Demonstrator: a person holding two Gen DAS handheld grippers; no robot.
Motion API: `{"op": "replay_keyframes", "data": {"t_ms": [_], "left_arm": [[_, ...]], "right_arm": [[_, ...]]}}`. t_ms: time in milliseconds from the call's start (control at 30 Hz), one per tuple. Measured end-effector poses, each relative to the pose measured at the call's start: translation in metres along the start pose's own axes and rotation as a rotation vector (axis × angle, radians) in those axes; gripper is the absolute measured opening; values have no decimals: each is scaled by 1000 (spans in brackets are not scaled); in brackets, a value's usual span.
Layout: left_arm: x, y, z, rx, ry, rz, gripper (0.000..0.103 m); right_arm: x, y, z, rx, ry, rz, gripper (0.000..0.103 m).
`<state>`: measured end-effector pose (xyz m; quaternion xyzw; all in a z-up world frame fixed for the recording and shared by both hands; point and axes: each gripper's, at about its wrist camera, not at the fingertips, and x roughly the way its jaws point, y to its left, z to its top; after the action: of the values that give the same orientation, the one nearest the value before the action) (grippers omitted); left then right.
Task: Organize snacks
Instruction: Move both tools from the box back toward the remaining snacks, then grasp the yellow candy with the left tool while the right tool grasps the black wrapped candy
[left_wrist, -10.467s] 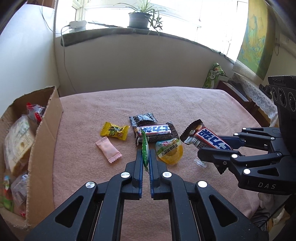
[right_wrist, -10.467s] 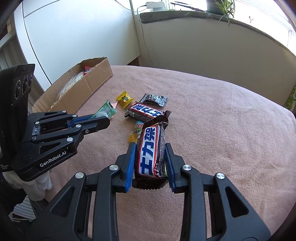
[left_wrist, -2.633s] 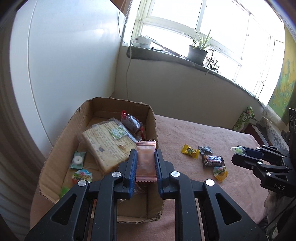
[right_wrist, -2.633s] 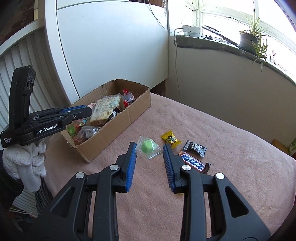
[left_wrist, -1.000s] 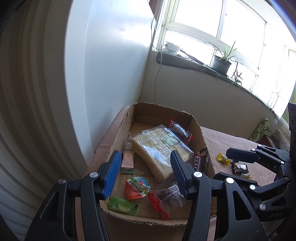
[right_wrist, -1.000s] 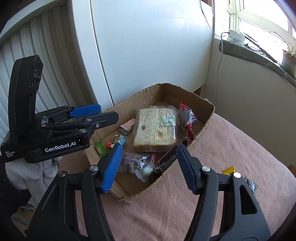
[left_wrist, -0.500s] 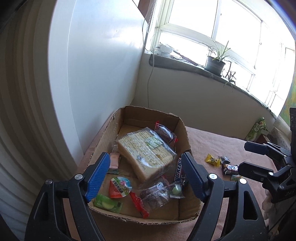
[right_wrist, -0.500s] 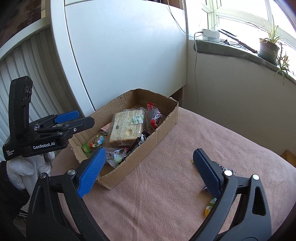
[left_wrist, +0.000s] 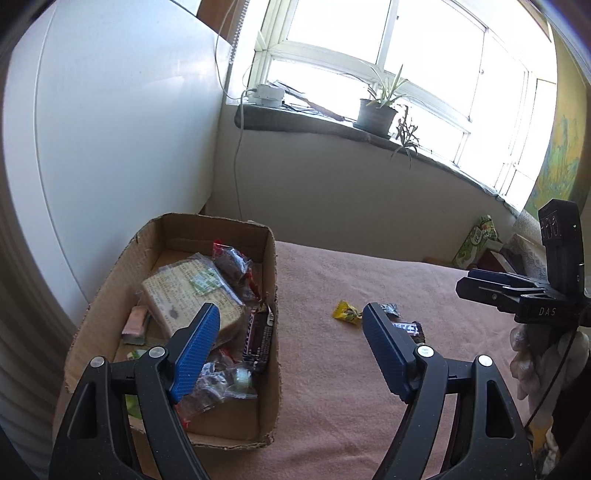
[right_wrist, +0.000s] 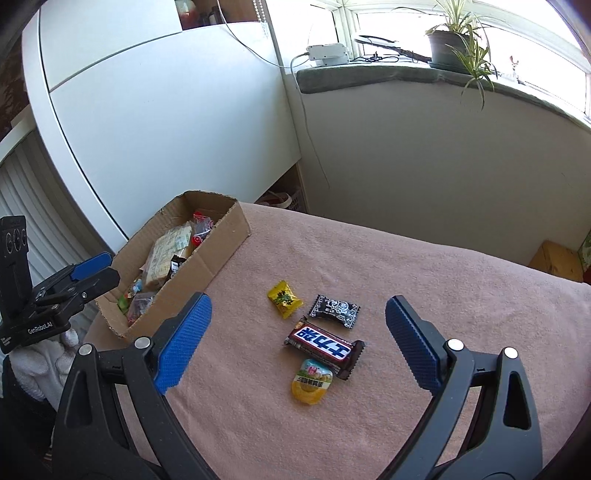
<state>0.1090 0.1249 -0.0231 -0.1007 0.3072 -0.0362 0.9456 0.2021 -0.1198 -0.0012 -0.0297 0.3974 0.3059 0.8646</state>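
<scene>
Pink blanket (right_wrist: 406, 266) beneath both hand-held grippers, left (left_wrist: 291, 347) and right (right_wrist: 299, 345), wide open, empty.

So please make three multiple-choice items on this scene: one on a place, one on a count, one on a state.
1. Where does the jelly cup lie?
A. in the box
B. on the blanket, just nearer the camera than the chocolate bar
C. on the windowsill

2. How many snacks lie on the blanket outside the box?
A. two
B. four
C. six

3. How is the right gripper?
A. open, empty
B. shut on the yellow candy
C. shut on the bar

Answers:
1 B: it touches the chocolate bar.
2 B: yellow candy, black packet, bar, cup.
3 A: wide jaws, nothing between.
</scene>
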Motion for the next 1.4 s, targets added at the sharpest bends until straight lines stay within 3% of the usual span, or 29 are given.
{"op": "replay_keyframes", "data": {"t_ms": [500, 733, 833, 1200, 1400], "left_arm": [[44, -65, -9, 84, 80, -74, 79], [79, -76, -11, 83, 143, -74, 62], [95, -76, -11, 73, 164, -60, 54], [136, -72, -18, 35, 245, -42, 45], [152, -69, -17, 12, 267, -33, 38]], "right_arm": [[22, -42, -8, -20, 68, 9, 97], [59, -44, -6, -116, 164, 56, 76], [77, -44, -5, -165, 222, 75, 55], [117, -39, -5, -338, 329, 127, 54], [124, -28, -9, -416, 314, 94, 51]]}}
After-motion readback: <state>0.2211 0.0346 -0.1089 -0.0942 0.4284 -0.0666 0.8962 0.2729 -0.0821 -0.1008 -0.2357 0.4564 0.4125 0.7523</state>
